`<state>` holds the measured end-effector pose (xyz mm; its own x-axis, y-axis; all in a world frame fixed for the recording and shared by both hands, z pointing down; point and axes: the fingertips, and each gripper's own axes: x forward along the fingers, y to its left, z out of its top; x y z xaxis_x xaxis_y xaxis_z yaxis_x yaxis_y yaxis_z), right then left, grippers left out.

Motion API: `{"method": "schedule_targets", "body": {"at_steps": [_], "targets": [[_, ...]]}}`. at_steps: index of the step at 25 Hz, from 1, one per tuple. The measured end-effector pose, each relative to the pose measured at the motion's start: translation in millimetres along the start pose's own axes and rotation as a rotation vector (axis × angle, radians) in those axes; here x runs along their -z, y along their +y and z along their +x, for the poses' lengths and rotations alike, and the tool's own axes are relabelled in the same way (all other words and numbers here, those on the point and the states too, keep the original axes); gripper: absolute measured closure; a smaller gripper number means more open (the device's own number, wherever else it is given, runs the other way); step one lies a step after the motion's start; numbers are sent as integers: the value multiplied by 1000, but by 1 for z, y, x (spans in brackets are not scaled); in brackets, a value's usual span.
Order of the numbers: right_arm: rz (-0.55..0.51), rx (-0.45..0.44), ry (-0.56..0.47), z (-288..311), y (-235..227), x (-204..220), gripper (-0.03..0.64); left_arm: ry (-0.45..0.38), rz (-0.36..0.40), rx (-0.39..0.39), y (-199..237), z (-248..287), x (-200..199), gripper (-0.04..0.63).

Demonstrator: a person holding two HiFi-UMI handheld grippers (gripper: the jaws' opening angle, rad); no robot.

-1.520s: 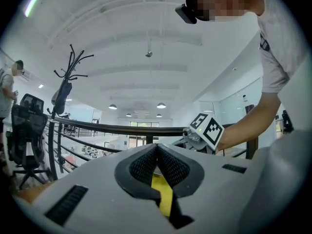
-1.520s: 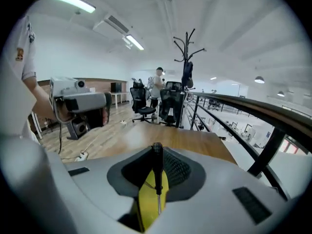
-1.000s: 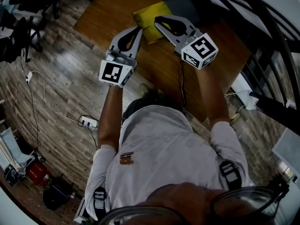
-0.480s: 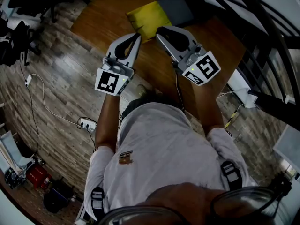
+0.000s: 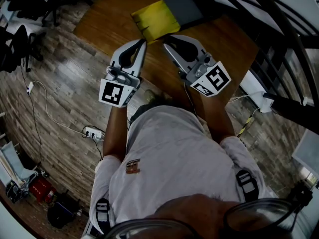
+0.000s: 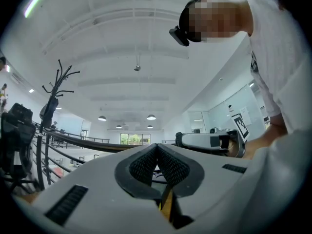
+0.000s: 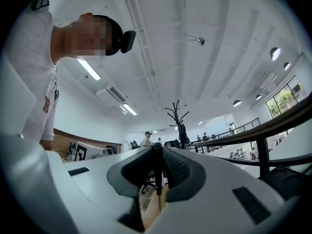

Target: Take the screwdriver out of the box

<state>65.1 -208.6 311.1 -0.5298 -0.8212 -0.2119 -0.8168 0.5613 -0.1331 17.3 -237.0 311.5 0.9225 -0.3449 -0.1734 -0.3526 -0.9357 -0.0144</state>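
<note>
Both tools drawn back from the box, the right one carrying the screwdriver

A second ago the right tool (image 5: 167, 37) reached over the yellow end of the box (image 5: 185, 8); since then both tools have pulled back toward the person, and they now sit over bare wood of the worktop (image 5: 114, 19), their tips just short of the box. In the right gripper view the jaws are pressed onto a slim dark rod with a thin metal tip pointing down, which I take to be the screwdriver (image 7: 157, 167); the head view is too coarse to show it. The left tool (image 5: 143, 42) has its jaws pressed together with nothing between them. This suggests the lift-out is done: the screwdriver looks clear of the box, and what remains is probably only to carry it off or set it down
</note>
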Motion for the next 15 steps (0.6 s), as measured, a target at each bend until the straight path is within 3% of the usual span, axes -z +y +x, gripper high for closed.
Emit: {"method": "schedule_targets", "body": {"at_steps": [15], "targets": [[-12, -7, -22, -13, 9, -6, 537, -8, 17, 10, -18, -2, -4, 577]]}}
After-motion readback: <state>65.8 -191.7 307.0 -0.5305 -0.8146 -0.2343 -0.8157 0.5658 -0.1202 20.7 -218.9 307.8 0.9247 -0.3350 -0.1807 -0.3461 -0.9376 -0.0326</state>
